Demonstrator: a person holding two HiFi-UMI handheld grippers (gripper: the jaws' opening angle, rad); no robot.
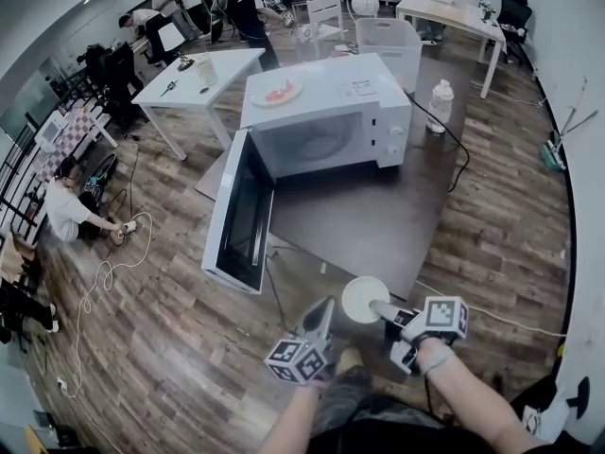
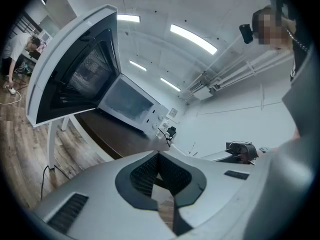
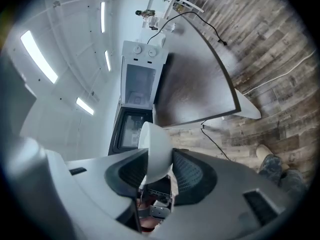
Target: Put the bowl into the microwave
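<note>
A white microwave point(image 1: 326, 126) stands on a dark table point(image 1: 350, 225), its door point(image 1: 241, 211) swung wide open to the left and the cavity point(image 1: 317, 143) bare. My right gripper point(image 1: 383, 308) is shut on the rim of a white bowl point(image 1: 364, 299), held off the table's near edge. In the right gripper view the bowl point(image 3: 156, 151) stands on edge between the pads point(image 3: 187, 171), with the microwave point(image 3: 140, 79) ahead. My left gripper point(image 1: 323, 312) is beside the bowl, shut and holding nothing. Its closed tips point(image 2: 159, 156) face the open door point(image 2: 75, 79).
A plate point(image 1: 277, 92) with orange food lies on top of the microwave. Behind are a white table point(image 1: 203, 74), a white bin point(image 1: 389, 41) and a plastic jug point(image 1: 440, 102). A cable point(image 1: 104, 272) trails over the wood floor; a person point(image 1: 66, 206) crouches at left.
</note>
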